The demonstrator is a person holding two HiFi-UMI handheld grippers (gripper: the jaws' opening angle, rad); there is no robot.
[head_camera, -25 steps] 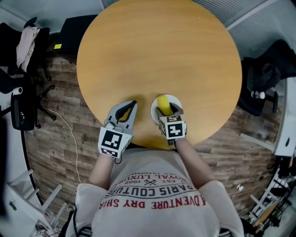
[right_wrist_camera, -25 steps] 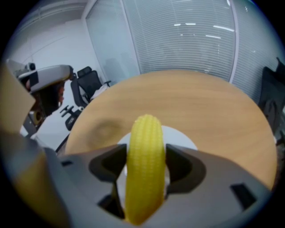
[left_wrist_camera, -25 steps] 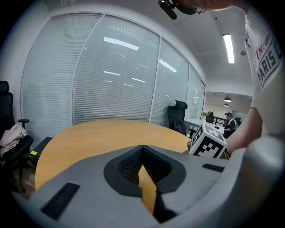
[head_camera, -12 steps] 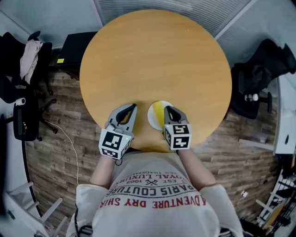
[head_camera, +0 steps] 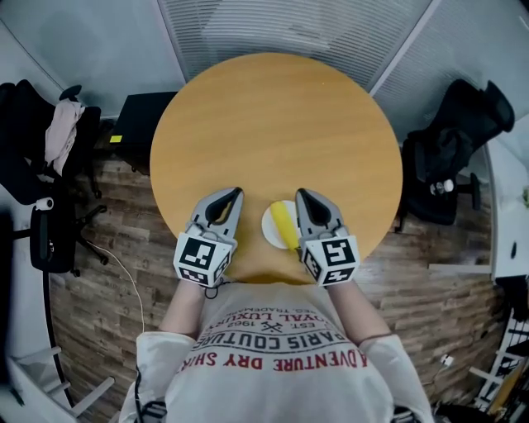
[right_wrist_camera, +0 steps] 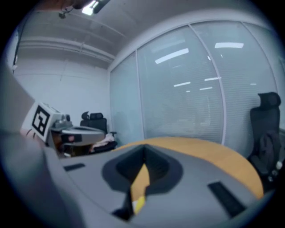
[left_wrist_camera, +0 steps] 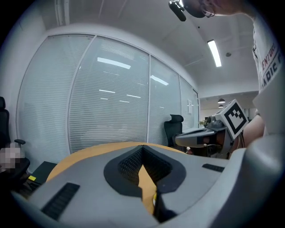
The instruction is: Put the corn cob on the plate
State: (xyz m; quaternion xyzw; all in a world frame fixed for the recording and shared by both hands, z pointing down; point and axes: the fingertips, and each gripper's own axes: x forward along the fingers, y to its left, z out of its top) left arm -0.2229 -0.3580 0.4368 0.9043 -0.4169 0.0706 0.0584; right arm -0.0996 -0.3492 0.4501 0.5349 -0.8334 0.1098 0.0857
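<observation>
Cob (head_camera: 285, 225) lies on plate (head_camera: 269, 223), lower centre of frame, near the table (head_camera: 273, 124) edge. Left claw (head_camera: 236, 192) and right claw (head_camera: 301, 195) flank it, both closed and empty. Judged: placement done; any withdrawal should clear the rim without nudging.

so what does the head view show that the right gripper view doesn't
Only the head view: the corn cob lying whole on the white plate, and the plank floor. Only the right gripper view: the right gripper up close, jaws shut on nothing, and a ceiling light. Both: the round wooden table, the blinds, the left gripper.
</observation>
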